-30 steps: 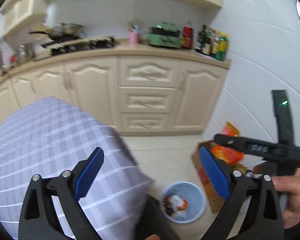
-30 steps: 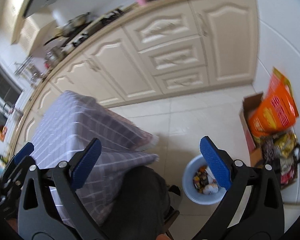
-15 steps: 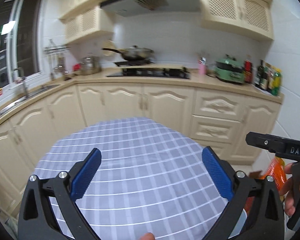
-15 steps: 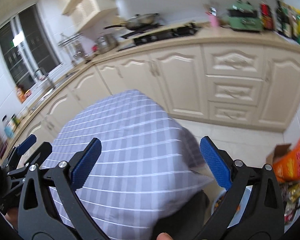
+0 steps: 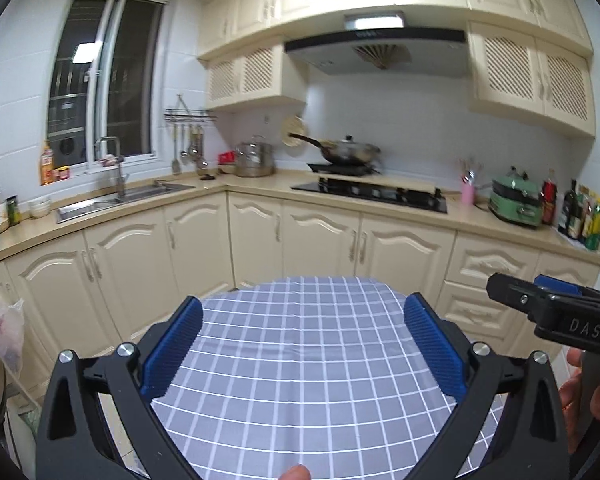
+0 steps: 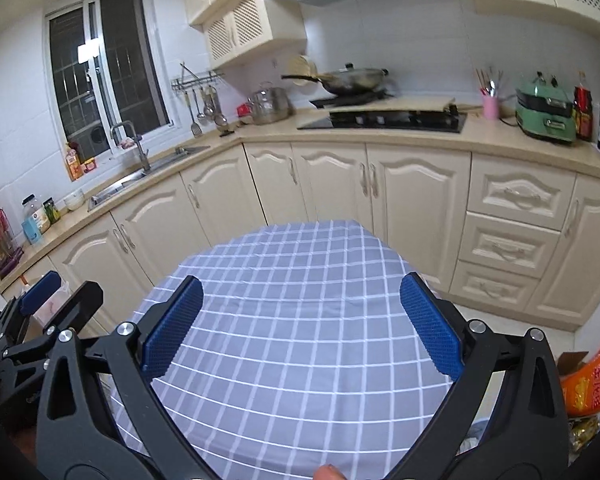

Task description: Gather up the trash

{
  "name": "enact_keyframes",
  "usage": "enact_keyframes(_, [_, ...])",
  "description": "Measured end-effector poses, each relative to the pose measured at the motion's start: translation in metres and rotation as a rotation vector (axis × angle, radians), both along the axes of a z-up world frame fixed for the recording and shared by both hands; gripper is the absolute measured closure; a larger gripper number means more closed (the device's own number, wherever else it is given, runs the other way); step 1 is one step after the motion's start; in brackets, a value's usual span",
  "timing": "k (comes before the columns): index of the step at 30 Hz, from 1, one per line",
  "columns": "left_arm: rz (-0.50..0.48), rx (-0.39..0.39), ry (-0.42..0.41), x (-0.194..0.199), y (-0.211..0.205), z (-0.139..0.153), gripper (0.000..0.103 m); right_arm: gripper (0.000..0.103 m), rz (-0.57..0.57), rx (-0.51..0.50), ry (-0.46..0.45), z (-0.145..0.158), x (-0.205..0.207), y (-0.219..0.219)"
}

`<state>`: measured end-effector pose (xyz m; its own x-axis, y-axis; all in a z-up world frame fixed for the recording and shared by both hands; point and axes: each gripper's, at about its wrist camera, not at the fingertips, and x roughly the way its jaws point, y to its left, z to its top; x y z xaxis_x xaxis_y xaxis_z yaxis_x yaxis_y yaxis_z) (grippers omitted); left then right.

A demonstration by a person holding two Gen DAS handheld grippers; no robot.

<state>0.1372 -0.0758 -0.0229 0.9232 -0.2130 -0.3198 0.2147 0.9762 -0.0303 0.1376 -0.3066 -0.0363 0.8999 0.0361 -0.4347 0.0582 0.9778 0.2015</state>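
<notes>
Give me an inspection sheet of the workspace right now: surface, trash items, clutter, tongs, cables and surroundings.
Surface: table under a grey checked tablecloth, nothing lying on it.
Job's things: no trash on the cloth; orange bag low at the right, no bin in view.
Clutter: green appliance, bottles, wok on the hob, steel pot.
Grippers: left tongs open, empty; right tongs open, empty; both above the table.
Cables: nothing seen.
Surroundings: cream cabinets, sink under a dark window, range hood.
</notes>
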Motion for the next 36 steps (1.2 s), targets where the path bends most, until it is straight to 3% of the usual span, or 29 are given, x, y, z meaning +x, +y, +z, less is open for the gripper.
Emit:
enact_keyframes(17, [0.068,-0.008,-0.041,-0.016,0.033,0.025,0.005,0.006,-0.026,-0.090,-0.108,0.025,-0.014,0.042])
enact_keyframes(36, [0.104,-0.023,-0.078,-0.029,0.055,0.035,0.005,0.006,0.000,-0.130,-0.154,0.040,-0.018,0.068])
